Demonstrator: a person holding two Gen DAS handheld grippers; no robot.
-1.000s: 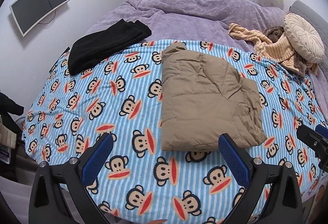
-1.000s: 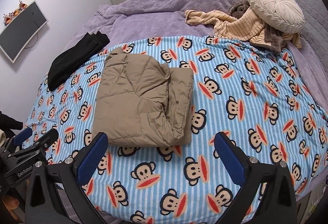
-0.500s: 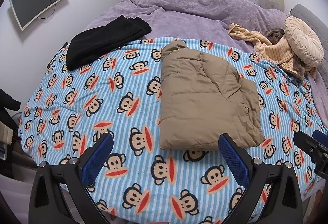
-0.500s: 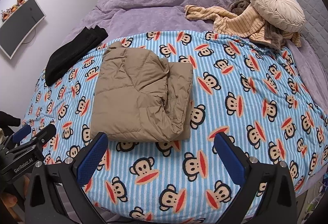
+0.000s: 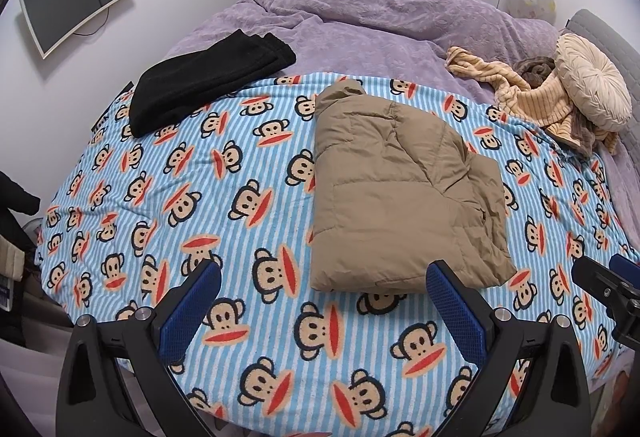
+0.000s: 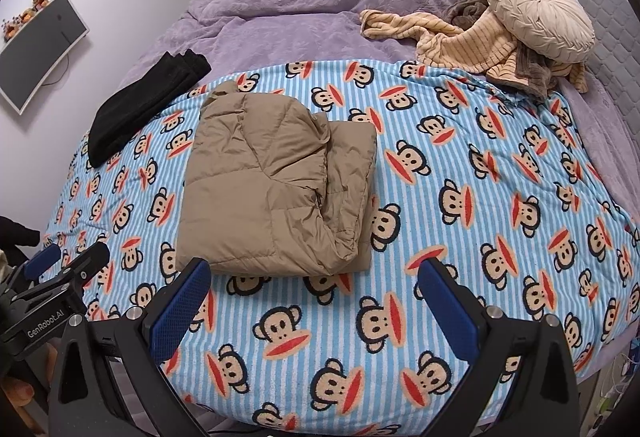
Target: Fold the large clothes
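A tan puffer jacket (image 5: pixel 396 193) (image 6: pixel 276 185) lies folded into a thick rectangle on the blue striped monkey-print blanket (image 5: pixel 208 181) (image 6: pixel 480 197). My left gripper (image 5: pixel 324 305) hangs open above the blanket's near edge, just short of the jacket's front hem, holding nothing. My right gripper (image 6: pixel 316 301) is also open and empty, in front of the jacket's near right corner. Each gripper shows at the edge of the other's view: the right gripper (image 5: pixel 612 289) at the far right, the left gripper (image 6: pixel 60 273) at the lower left.
A folded black garment (image 5: pixel 208 85) (image 6: pixel 148 105) lies at the blanket's far left. A striped beige cloth (image 6: pixel 460 41) and a round cream cushion (image 6: pixel 536 21) sit at the back right on the purple bedspread (image 5: pixel 360 29). A wall screen (image 5: pixel 76 9) hangs on the left.
Both grippers have drawn back and risen a little from the bed, so the jacket and blanket look smaller and farther. The jacket has not moved.
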